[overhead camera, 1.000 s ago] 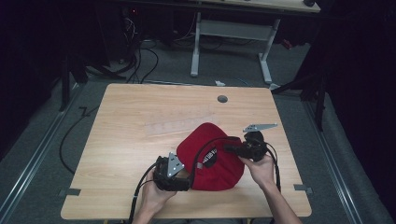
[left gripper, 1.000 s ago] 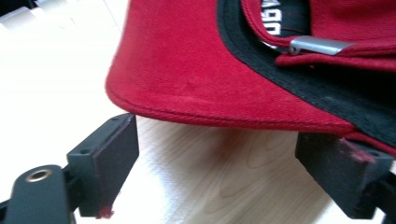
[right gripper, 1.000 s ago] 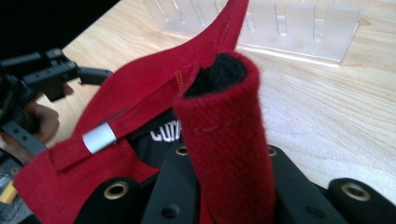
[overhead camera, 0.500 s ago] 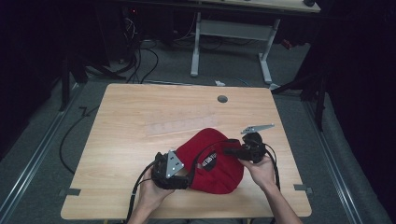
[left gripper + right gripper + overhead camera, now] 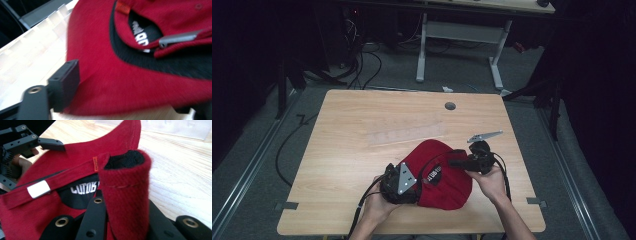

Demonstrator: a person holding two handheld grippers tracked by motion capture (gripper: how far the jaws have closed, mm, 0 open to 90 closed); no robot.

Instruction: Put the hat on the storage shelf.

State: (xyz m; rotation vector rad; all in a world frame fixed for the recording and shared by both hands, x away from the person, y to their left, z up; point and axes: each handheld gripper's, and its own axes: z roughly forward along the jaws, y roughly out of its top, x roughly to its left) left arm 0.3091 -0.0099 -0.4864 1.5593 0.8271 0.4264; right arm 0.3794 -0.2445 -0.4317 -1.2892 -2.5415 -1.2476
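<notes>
So, quick rundown of the scene:

Cap: red cap, soft woven cotton with visible stitching, black lining inside with white lettering, small orange tag on the seam. It lies crumpled near the front edge of the table, right of its middle.
Strap: red fabric strap across the cap's back opening, with a flat grey metal buckle.
Right gripper: right gripper is clamped tight on a folded-over bit of the cap's rim; in the right gripper view the red twill rolls around the jaw with black lining peeking out the top.
Left gripper: left gripper sits at the cap's front-left side with the red fabric between its jaws, which have just been closing in; whether the pads actually press the cloth, can't tell, that view is pretty blurry.
Table: light wood-grain table, smooth, rounded corners, a round grey cable hole near the back edge.
Sheet: faint clear plastic sheet lying flat mid-table, just behind the cap.
Room: the left half and back of the table are bare wood; the cap sits near the front edge.
</notes>
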